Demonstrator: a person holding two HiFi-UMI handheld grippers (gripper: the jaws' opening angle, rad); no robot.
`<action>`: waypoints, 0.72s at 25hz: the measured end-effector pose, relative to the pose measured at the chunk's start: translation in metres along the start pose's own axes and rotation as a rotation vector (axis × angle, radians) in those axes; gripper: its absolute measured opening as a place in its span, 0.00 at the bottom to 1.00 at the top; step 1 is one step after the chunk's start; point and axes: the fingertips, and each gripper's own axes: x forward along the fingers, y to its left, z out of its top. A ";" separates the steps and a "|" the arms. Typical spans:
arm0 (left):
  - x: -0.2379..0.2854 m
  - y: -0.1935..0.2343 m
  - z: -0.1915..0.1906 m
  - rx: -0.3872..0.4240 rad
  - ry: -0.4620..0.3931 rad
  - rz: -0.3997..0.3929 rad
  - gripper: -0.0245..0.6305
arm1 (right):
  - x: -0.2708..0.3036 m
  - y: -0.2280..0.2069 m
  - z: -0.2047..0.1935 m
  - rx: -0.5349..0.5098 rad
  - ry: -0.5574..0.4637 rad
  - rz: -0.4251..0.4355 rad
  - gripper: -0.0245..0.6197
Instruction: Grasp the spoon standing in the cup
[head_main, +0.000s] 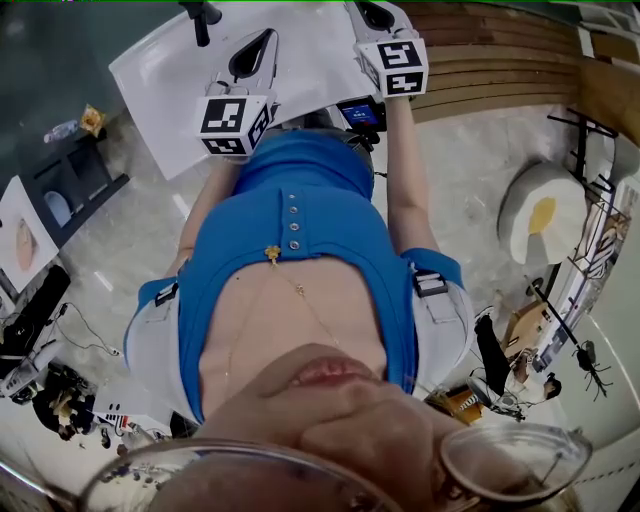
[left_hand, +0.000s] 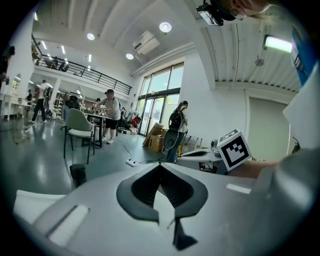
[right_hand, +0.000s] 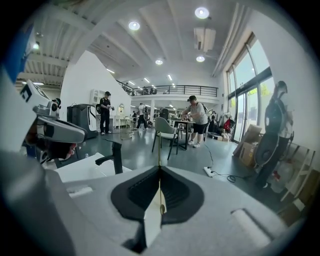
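A thin gold spoon (right_hand: 160, 150) stands upright between the jaws of my right gripper (right_hand: 160, 167), which is shut on it. Its stem rises above the jaw tips and its small oval end sits low between the pads. My left gripper (left_hand: 160, 165) is shut with nothing in it. In the head view both grippers are raised in front of a blue top, the left gripper (head_main: 262, 40) beside the right gripper (head_main: 372, 12). The cup is not in sight in any view.
A white table (head_main: 170, 70) with a black tap-like post (head_main: 203, 20) lies just beyond the grippers, and the post (right_hand: 116, 157) also shows in the right gripper view. Chairs, desks and several people stand farther off in the hall. A cable strip (right_hand: 210, 171) lies on the floor.
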 end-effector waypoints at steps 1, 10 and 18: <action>0.001 0.000 0.000 0.000 0.001 -0.003 0.04 | 0.000 0.000 -0.002 0.005 0.005 -0.001 0.05; 0.003 -0.006 -0.002 -0.002 0.015 -0.027 0.04 | -0.006 -0.001 -0.026 0.050 0.113 -0.007 0.05; 0.001 -0.008 0.000 -0.006 0.016 -0.039 0.04 | -0.010 0.004 -0.052 0.114 0.231 0.005 0.05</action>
